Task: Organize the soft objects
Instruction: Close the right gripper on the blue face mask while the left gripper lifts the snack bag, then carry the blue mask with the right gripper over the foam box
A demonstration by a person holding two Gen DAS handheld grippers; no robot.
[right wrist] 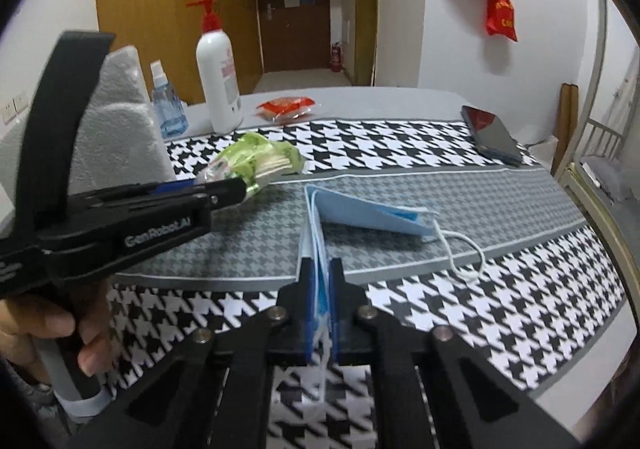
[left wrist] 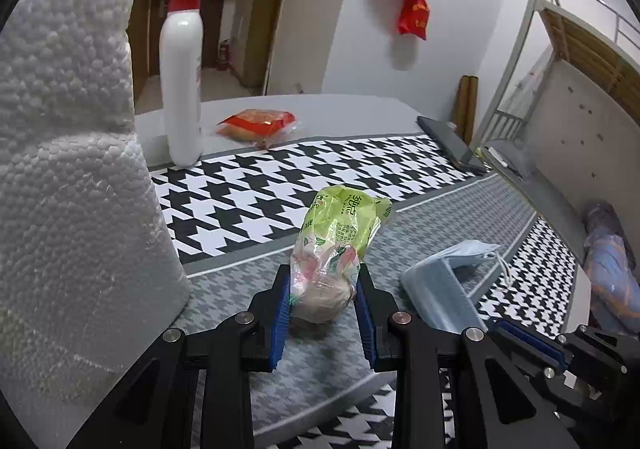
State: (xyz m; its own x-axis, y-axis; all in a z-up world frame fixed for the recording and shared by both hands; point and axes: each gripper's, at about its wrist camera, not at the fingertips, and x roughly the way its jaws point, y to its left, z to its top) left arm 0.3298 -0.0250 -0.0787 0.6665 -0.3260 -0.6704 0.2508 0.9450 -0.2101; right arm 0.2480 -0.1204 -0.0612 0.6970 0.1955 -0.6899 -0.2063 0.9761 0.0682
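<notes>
A soft pack in green and clear plastic wrap (left wrist: pixel 340 233) lies on the grey houndstooth cloth (left wrist: pixel 224 289). My left gripper (left wrist: pixel 322 281) is shut on its near end, a blue pad pressing each side. In the right wrist view that gripper (right wrist: pixel 236 187) comes in from the left with the green pack (right wrist: pixel 260 159) at its tips. A light blue face mask (right wrist: pixel 372 213) lies folded on the cloth, its white ear loop trailing to the right. My right gripper (right wrist: pixel 321 265) is shut on the mask's near edge. The mask (left wrist: pixel 440 289) and right gripper (left wrist: pixel 520 333) also show at lower right.
A tall white embossed paper roll (left wrist: pixel 72 169) stands close on the left. Behind are a white pump bottle with a red top (left wrist: pixel 182 89), a blue spray bottle (right wrist: pixel 168 109), a red snack packet (left wrist: pixel 256 123) and a dark phone (right wrist: pixel 494 137). A person's hand (right wrist: pixel 48 329) holds the left gripper.
</notes>
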